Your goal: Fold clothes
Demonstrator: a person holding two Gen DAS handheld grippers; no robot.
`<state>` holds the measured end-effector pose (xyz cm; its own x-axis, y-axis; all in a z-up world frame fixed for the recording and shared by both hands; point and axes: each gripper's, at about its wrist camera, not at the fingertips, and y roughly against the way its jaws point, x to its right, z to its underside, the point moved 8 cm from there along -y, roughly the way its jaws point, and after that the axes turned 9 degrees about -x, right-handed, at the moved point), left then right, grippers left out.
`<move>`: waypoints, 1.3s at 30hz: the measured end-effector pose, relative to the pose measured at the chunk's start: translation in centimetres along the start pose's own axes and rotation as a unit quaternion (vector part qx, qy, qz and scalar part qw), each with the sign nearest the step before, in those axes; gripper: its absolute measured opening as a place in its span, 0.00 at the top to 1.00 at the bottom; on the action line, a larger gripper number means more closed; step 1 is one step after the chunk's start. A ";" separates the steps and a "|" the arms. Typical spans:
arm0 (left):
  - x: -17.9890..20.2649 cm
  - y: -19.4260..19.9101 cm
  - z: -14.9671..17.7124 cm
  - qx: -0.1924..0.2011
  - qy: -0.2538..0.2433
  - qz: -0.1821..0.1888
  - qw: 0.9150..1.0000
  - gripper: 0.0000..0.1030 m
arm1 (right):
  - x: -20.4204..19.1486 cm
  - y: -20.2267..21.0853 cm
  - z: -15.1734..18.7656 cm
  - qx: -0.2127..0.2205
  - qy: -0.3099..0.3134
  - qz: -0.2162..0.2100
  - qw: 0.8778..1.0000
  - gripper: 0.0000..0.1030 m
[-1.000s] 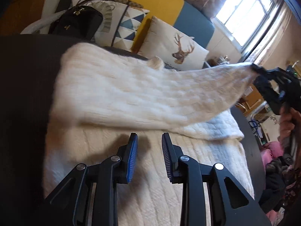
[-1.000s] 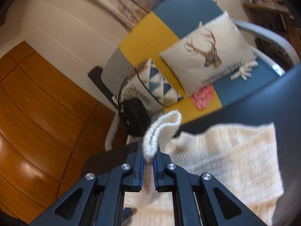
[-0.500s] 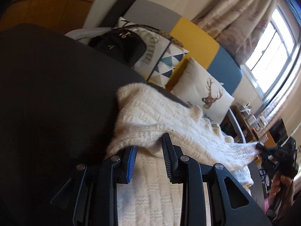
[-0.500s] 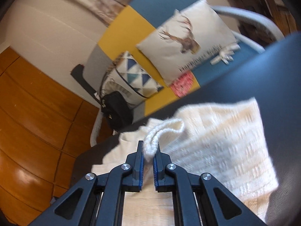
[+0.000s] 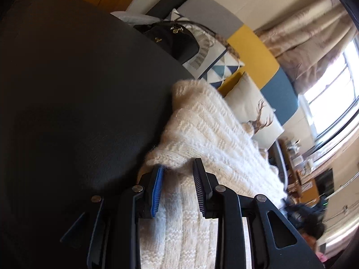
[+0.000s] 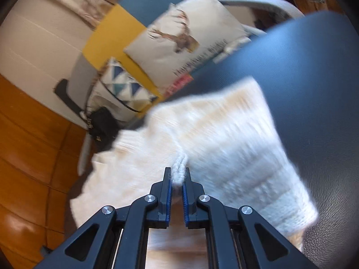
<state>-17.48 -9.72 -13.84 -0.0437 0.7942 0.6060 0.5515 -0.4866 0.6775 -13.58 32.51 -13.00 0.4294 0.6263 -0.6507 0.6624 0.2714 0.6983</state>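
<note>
A cream knitted sweater (image 5: 213,134) lies on the dark table (image 5: 78,112), with one part folded over the rest. My left gripper (image 5: 178,164) hovers over the sweater's left edge. It is open, its fingertips reach the folded rim, and fabric shows below the gap. In the right wrist view my right gripper (image 6: 177,172) is shut on a thick knitted edge of the sweater (image 6: 235,145), low over the garment. The picture there is blurred by motion. The right gripper (image 5: 296,210) also shows dimly at the sweater's far end.
Behind the table (image 6: 314,78) stands a sofa (image 5: 253,44) in grey, yellow and blue, with a deer cushion (image 6: 179,38), a triangle cushion (image 5: 222,67) and a black handbag (image 5: 175,40). A window (image 5: 332,96) is at the right and the wooden floor (image 6: 27,157) at the left.
My right gripper has come down with the sweater's edge, lowering the lifted layer onto the garment. My left gripper has rolled and moved to the sweater's left edge, still open.
</note>
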 end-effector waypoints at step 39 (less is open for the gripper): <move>5.7 -7.0 -6.1 -0.013 -0.118 -0.138 0.983 0.54 | -6.3 -2.8 3.3 0.048 0.334 0.271 0.901 0.72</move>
<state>-26.68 -4.07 -12.56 0.0067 0.9583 0.2856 0.5247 -0.2465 0.8148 -16.11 25.41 -11.89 0.2616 0.9569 0.1264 0.5303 -0.2518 0.8096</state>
